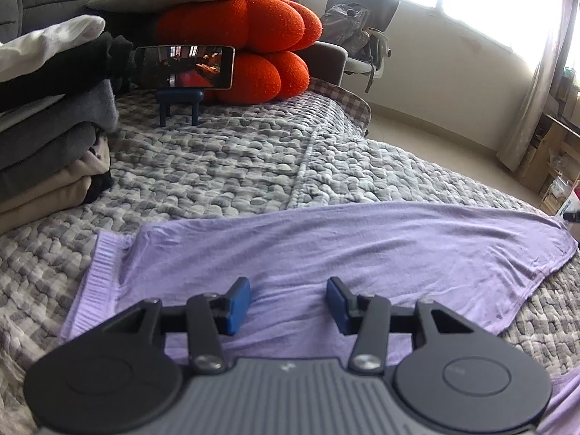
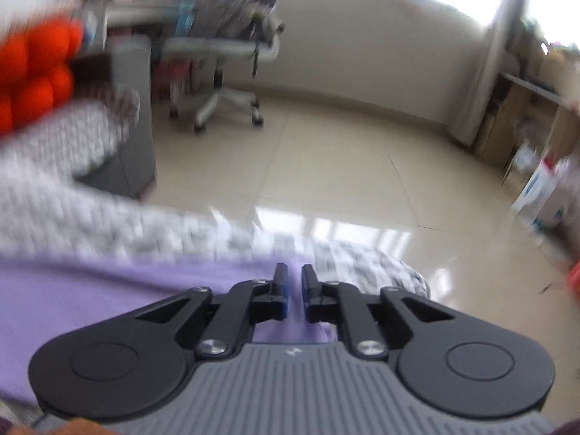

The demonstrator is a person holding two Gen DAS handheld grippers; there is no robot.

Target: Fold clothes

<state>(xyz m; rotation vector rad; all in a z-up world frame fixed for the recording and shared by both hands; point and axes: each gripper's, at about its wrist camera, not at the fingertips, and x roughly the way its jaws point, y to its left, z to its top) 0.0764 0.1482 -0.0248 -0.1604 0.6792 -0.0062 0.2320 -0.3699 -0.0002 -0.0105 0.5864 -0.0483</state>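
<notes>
Lying flat on quilt [image 1: 224,166], lilac garment [image 1: 326,246].

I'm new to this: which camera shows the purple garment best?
The left wrist view: the purple garment lies sharp and spread across the quilt. The right wrist view is blurred and shows only its edge.
</notes>
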